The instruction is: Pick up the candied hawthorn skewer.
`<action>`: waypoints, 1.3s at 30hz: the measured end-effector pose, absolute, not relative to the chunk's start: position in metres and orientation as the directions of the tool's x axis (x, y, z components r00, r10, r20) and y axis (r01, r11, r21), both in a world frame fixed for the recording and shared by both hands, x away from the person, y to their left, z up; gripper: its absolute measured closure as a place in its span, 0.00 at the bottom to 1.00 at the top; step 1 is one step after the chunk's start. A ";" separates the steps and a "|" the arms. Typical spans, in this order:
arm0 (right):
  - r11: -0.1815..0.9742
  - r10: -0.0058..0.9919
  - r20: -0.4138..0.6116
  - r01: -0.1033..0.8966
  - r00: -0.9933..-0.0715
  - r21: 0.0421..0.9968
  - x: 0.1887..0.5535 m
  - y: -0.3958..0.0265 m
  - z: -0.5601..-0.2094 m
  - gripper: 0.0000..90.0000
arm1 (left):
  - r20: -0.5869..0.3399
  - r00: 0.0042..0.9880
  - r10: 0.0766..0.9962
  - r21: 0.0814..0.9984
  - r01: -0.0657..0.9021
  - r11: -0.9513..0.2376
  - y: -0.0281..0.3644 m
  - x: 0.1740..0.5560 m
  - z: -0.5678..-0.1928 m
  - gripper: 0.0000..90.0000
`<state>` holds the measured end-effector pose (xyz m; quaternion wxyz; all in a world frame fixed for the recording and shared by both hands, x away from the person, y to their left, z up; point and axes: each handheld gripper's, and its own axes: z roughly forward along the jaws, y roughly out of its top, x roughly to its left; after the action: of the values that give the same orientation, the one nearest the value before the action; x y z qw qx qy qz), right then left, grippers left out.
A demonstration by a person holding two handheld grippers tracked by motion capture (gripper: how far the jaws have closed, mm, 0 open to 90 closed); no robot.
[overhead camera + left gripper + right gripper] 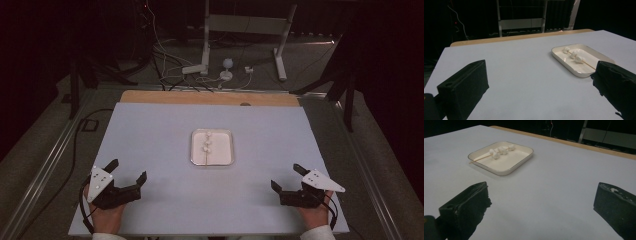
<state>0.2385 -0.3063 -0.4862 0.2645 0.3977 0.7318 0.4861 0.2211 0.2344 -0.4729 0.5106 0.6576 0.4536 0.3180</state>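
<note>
Both grippers rest near the bottom of the frame, the left gripper (129, 176) and right gripper (287, 176) with jaws wide apart and empty. The marshmallow skewer (207, 145) lies in the white tray (227, 160) at centre. Nothing seems started; next comes a reach toward the skewer.

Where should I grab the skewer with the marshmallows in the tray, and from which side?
Grip the skewer by its bare wooden end, which rests over the tray rim nearest the person. The marshmallows crowd the far half, so the near end is probably the cleanest hold. Come from the person's side with the right gripper, jaws open, closing across the thin stick.
</note>
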 end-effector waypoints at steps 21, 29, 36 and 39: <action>0.188 0.854 0.023 0.350 -0.519 0.918 0.239 -0.307 -0.486 0.00 | -0.059 0.404 0.913 0.941 0.329 -0.085 0.209 0.237 -0.452 0.01; 0.178 0.860 0.030 0.354 -0.509 0.918 0.240 -0.309 -0.486 0.00 | -0.104 0.458 0.883 0.934 0.351 -0.072 0.198 0.255 -0.440 0.01; 0.185 0.860 0.020 0.348 -0.509 0.919 0.240 -0.309 -0.486 0.00 | -0.117 0.465 0.877 0.937 0.345 -0.058 0.193 0.266 -0.439 0.01; 0.180 0.861 0.022 0.347 -0.507 0.920 0.240 -0.309 -0.486 0.00 | -0.123 0.464 0.877 0.938 0.344 -0.050 0.192 0.270 -0.439 0.01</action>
<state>0.2397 -0.3092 -0.4861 0.2659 0.4191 0.7208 0.4838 0.2701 0.1922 -0.4391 0.5215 0.6781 0.4503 0.2557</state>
